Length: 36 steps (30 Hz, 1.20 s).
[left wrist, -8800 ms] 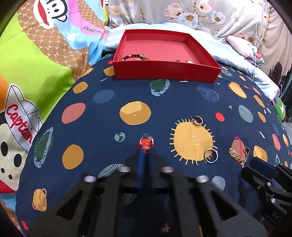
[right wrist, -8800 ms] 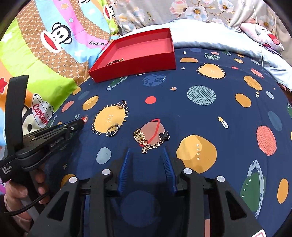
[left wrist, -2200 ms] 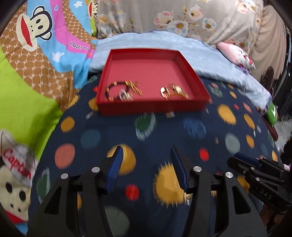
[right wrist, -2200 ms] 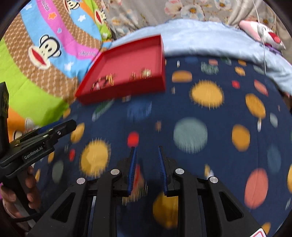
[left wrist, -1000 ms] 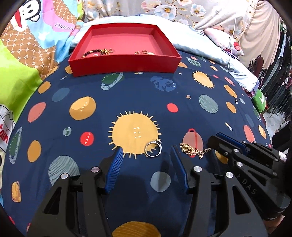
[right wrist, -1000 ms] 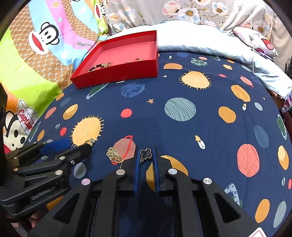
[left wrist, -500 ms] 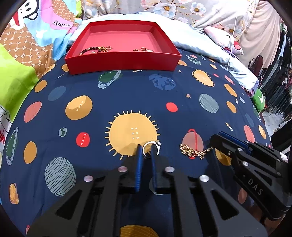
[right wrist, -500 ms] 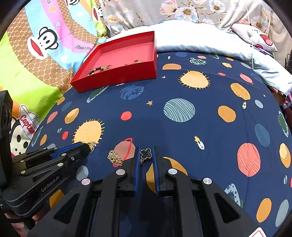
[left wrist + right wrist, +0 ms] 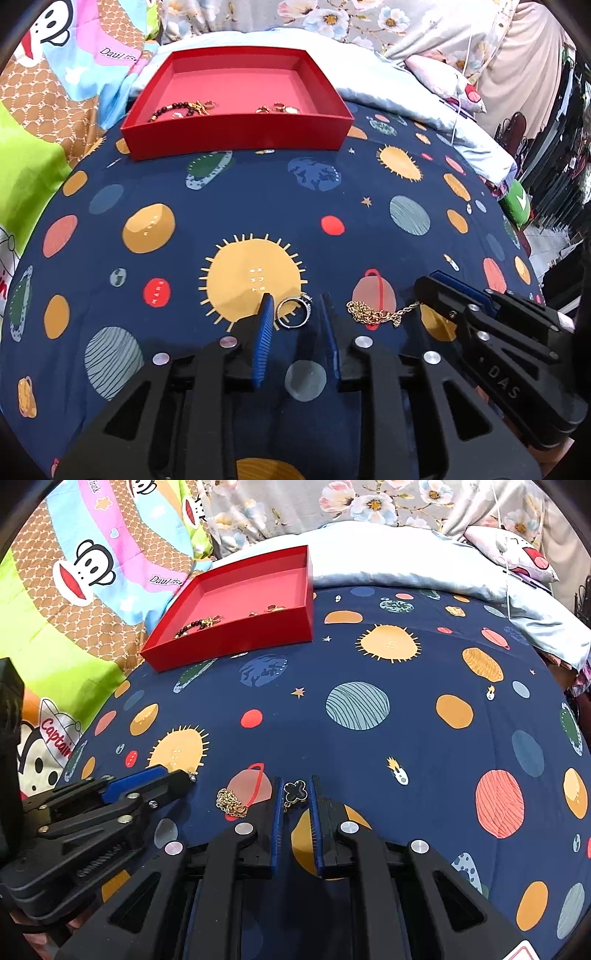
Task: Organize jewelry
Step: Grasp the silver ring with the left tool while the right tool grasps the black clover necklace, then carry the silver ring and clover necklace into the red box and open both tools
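Your left gripper (image 9: 295, 304) reopened since half second ago, fingers now straddling ring (image 9: 293, 313) on bedspread (image 9: 258, 206), ready to pinch. Right gripper (image 9: 295, 788) brackets black clover pendant (image 9: 295, 791), not clamped. Tray (image 9: 236, 131) waits far side.

The left gripper (image 9: 295, 304) is held low with its blue-padded fingers (image 9: 264, 332) parted. Beside it, the right gripper (image 9: 295, 788) is lowered too, its fingers separated by a narrow gap.
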Motion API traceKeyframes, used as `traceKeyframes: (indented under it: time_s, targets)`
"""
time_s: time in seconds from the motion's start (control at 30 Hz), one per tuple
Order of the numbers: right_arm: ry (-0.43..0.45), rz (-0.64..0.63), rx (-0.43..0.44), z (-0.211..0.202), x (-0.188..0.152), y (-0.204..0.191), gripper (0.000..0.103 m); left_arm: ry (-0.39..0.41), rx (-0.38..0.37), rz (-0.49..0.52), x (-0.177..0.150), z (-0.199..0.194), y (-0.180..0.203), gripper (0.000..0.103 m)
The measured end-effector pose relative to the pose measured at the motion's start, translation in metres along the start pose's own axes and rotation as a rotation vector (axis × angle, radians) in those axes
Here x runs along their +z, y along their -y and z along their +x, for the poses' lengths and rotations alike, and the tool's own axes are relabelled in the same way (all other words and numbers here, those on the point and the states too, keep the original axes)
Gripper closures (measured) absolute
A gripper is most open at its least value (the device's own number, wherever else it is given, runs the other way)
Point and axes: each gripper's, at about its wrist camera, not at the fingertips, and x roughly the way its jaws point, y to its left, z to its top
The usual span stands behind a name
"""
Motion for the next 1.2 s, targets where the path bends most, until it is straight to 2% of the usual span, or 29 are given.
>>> traceKeyframes:
  time_s: [0.1, 0.17, 0.37, 0.63, 0.93, 1.2]
  targets:
    - [0.001, 0.003, 0.0, 0.0, 0.001, 0.002, 0.091, -0.003, 0.012, 0.009, -0.001, 0.004, 0.002, 0.079]
    - [0.002, 0.005, 0.001, -0.001, 0.001, 0.002, 0.091, -0.002, 0.018, 0.018, -0.001, 0.004, 0.004, 0.083]
    - [0.019, 0.007, 0.008, -0.006, 0.004, 0.004, 0.091, 0.001, 0.01, 0.009, -0.001, 0.001, 0.002, 0.083]
    - [0.077, -0.002, 0.019, -0.025, 0.019, -0.001, 0.091, 0.06, 0.012, 0.004, 0.013, -0.027, -0.007, 0.084]
    - [0.172, -0.05, 0.036, -0.047, 0.065, -0.012, 0.091, 0.158, 0.056, 0.011, 0.051, -0.061, -0.028, 0.083]
    - [0.248, -0.063, 0.09, -0.051, 0.129, -0.018, 0.091, 0.231, 0.087, -0.002, 0.103, -0.076, -0.047, 0.083]
